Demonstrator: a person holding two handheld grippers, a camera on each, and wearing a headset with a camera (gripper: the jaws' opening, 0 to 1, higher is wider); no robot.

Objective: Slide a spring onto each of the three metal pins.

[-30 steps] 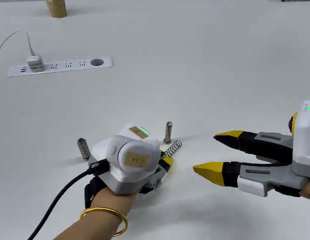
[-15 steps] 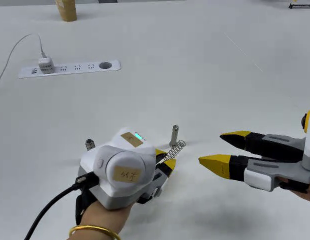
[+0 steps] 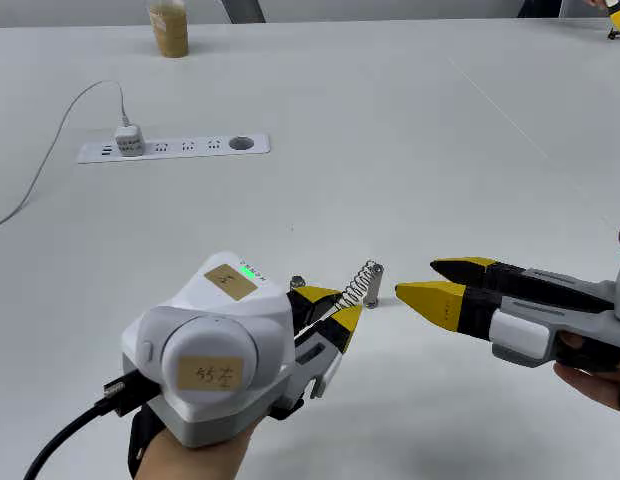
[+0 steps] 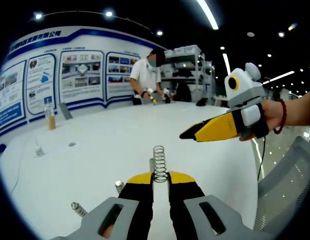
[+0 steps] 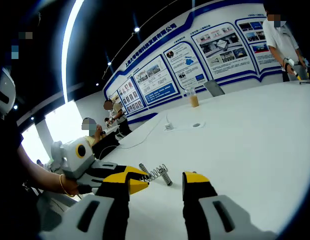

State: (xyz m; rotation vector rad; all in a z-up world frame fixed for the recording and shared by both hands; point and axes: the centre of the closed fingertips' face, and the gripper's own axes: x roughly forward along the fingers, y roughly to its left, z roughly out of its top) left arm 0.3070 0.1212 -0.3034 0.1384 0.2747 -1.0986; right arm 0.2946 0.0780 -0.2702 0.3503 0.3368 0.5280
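The left gripper [image 3: 338, 305] has its fingers pinched shut on one end of a spring [image 3: 362, 287]. The spring stands just beside the bare pin [image 3: 374, 298] on the worktop [image 3: 410, 150], on the side toward that gripper, with its long axis running away from the fingertips and its free end pointing up past the pin's top. The right gripper [image 3: 418, 278], fingers parted and empty, hovers near the pin's opposite side, so the left one looks better placed to bring the spring's open end over the pin.
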